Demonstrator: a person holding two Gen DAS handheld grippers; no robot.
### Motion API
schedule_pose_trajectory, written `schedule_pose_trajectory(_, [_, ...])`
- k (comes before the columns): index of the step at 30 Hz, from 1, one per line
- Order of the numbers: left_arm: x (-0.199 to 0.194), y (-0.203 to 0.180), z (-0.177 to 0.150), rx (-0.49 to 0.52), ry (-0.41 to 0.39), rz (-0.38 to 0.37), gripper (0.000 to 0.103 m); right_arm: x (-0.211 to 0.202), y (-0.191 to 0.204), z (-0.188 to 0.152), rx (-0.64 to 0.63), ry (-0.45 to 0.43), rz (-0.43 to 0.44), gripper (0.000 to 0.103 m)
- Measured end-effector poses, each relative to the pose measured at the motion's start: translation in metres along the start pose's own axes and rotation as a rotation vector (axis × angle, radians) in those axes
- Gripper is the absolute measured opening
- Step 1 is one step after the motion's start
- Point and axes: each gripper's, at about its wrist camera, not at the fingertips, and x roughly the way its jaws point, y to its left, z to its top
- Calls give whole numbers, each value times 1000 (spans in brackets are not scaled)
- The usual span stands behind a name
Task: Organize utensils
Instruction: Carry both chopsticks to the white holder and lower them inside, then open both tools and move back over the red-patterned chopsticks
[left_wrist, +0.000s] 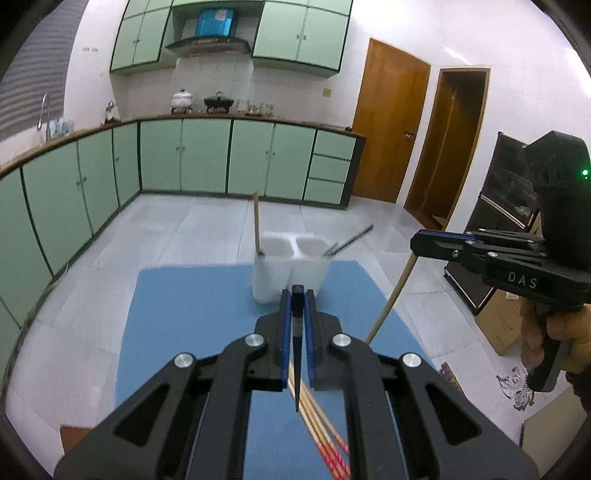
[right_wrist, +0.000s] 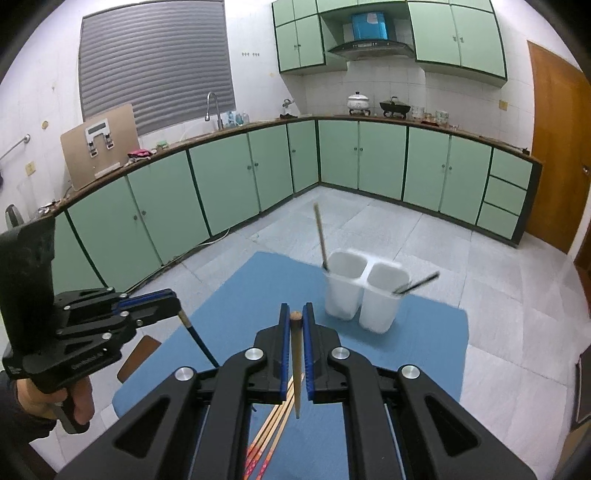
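left wrist view: the left hand-held gripper (left_wrist: 297, 295) has its jaws drawn together and clamped on a dark chopstick (left_wrist: 297, 354), whose butt shows between the blue pads and whose tip hangs below them. under the jaws lie loose red-tipped chopsticks (left_wrist: 321, 428) on the blue mat (left_wrist: 192, 314). just ahead of the fingertips stands a white two-compartment holder (left_wrist: 288, 269), one wooden stick upright in its left cup, dark sticks leaning from its right cup. to the right, the right hand-held gripper (left_wrist: 415, 245) pinches a pale wooden chopstick (left_wrist: 391, 295).

right wrist view: the right hand-held gripper (right_wrist: 295, 317) is closed on the pale wooden chopstick (right_wrist: 295, 362). the holder (right_wrist: 365, 295) sits ahead and to the right. to the left, the left hand-held gripper (right_wrist: 177, 306) grips the dark chopstick (right_wrist: 199, 341).
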Motion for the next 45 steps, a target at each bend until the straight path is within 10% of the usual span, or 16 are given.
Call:
schedule_pose_trajectory(11, [24,-23,115,46,-228,29,6,0,-50,115,37,-140,-116,7])
schedule_pose_trajectory(20, [116,-26,158,42,-261,86,6,72,-91,134,16,-136,-196,7])
schedule_pose_trajectory(29, [192,2,108,25,-106,108,8,133,-122,85,95,-54,-146,17])
schedule_pose_trajectory(33, [152,3,92,61,-125,120,45,90,-118,79,117,-134,-107,20])
schedule_pose_trajectory(36, [100,6,72,75,-137,117,51,39,-99,53,88,-202,-93,23])
schedule_pose_trajectory(45, [-19,-9,-123,93,-13,108,65,-6,3,-193,96,-26,-39,28])
